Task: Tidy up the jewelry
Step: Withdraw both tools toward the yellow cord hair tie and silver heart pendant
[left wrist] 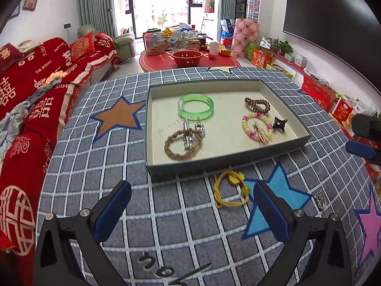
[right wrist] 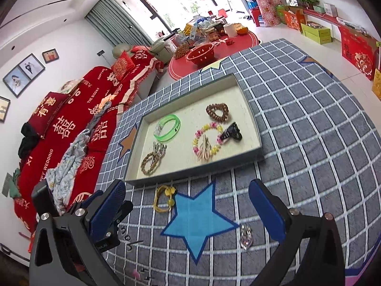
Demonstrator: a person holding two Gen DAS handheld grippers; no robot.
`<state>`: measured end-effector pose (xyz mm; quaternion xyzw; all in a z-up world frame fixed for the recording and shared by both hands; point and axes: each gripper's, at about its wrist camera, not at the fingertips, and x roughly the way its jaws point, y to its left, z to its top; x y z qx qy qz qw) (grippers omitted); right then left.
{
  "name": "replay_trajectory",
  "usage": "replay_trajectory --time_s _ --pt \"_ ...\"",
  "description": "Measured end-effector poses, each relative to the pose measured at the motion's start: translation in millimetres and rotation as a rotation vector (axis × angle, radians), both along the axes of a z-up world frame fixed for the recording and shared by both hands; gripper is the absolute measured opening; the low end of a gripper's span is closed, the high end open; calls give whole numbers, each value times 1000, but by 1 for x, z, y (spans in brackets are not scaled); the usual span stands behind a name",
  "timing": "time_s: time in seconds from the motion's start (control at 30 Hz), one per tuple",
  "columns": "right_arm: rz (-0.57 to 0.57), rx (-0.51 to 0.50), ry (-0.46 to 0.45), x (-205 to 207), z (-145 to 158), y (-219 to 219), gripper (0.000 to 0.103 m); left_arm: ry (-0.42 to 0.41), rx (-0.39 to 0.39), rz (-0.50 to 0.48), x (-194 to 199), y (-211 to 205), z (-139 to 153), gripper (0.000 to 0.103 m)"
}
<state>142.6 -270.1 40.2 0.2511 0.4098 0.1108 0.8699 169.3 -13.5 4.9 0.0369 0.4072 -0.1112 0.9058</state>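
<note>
A shallow grey box on the checked cloth holds a green bangle, a brown braided bracelet, a silver clip, a brown spiral tie, a pink-yellow bead bracelet and a black claw clip. A yellow cord tie and a clear clip lie on the cloth in front of the box. My left gripper is open and empty, before the yellow tie. My right gripper is open and empty, above the blue star.
A red sofa runs along the left of the table. A round red table with jars and a red bowl stands beyond. Boxes line the right wall.
</note>
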Motion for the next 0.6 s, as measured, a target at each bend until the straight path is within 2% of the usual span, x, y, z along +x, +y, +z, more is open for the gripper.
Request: replay_trajectory --time_s 0.17,0.37,0.53,0.6 --pt "2 -38 38 -20 -13 -2 103 61 -48 20 -8 5 -12 103" --pt "-4 -85 116 -39 -40 -6 103 120 -28 24 -13 0 -27 103" --pt "-28 -170 165 -52 -59 -10 103 132 -1 22 -16 -10 -33 103" --pt "-33 -202 177 -55 -64 -11 103 155 -18 24 -14 -12 -36 103"
